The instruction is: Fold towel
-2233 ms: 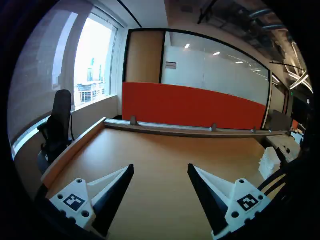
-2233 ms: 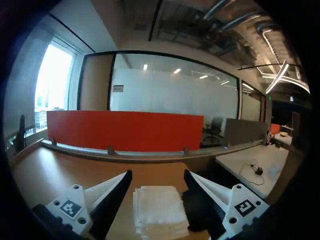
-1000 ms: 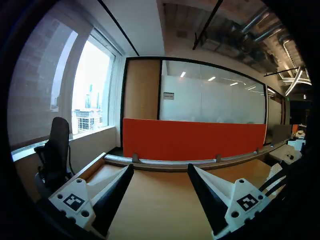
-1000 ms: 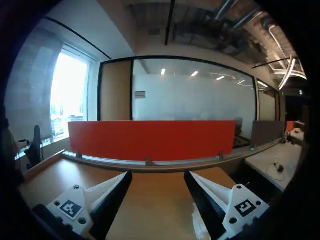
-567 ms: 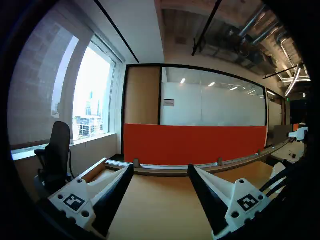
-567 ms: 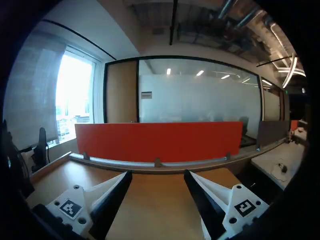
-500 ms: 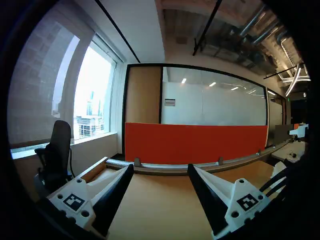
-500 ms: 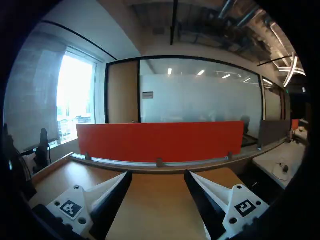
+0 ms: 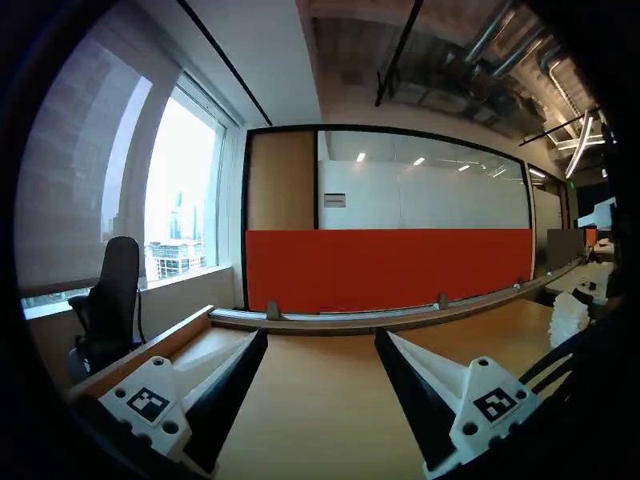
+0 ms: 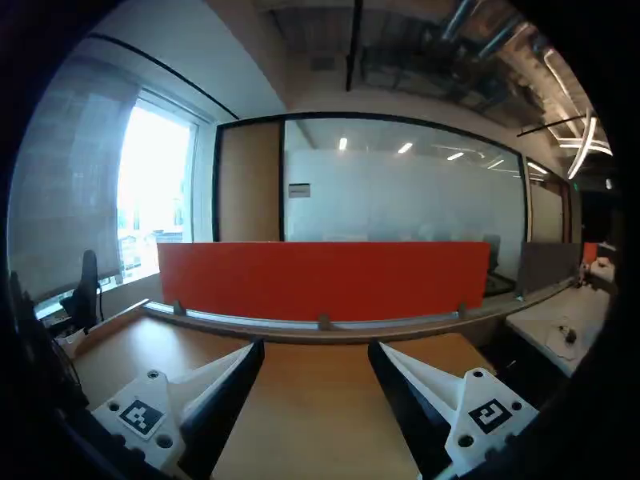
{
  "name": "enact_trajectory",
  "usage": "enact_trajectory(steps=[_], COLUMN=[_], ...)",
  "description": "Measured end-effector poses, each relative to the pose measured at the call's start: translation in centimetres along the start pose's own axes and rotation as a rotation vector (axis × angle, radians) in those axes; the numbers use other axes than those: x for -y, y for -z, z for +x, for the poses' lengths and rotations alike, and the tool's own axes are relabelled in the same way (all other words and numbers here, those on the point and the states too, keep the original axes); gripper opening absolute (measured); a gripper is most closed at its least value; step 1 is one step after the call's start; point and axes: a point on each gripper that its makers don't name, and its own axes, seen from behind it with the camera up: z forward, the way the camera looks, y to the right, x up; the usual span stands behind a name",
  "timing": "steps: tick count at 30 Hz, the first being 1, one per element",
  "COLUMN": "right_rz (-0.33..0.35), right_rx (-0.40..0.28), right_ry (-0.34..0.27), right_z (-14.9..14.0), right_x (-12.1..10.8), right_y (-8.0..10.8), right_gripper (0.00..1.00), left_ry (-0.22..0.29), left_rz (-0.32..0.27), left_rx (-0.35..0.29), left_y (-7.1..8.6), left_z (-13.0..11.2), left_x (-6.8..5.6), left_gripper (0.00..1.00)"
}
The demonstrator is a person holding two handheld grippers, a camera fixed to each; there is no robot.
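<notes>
Left gripper [image 9: 320, 334]: your 2 fingers stand wide apart and grip nothing; bare desk shows between them.
Right gripper [image 10: 314, 346]: your 2 fingers are spread just as wide, with nothing held and plain desk between them.
Towel stack [image 9: 566, 316]: white and folded, seen in the left gripper view at the far right of the desk, well apart from your fingers.
Desk [image 9: 320, 416]: wooden top lying under both of your grippers.
Partition [image 9: 388, 268]: orange panel standing upright along the desk's far edge.
Glass wall [image 9: 424, 192]: frosted, behind the partition.
Chair [image 9: 112, 300]: dark office chair left of the desk, beside the window [image 9: 180, 208].
White table [image 10: 552, 324]: right of the desk in the right gripper view; a small dark item lies on it, too small to tell.
</notes>
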Motion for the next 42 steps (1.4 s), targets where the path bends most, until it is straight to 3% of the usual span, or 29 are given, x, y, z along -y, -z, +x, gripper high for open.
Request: enact_trajectory(steps=[11,20,42], right_rz=[0.014,0.009,0.020], right_rx=[0.019,0.022,0.034], right_ry=[0.019,0.022,0.036], right_z=[-3.5,-5.5,-8.6], right_x=[0.8,0.4,-0.9], right_y=[-0.2,-0.7,-1.6], right_gripper=[1.00,1.00,1.00], left_ry=[0.006,0.002,0.005], left_rz=[0.009,0.004,0.015], left_rx=[-0.004,-0.013,-0.027], left_y=[0.2,0.1,0.4], left_z=[-5.4,-8.1,-11.0], left_x=[-0.8,-1.7,-3.6], left_gripper=[1.00,1.00,1.00])
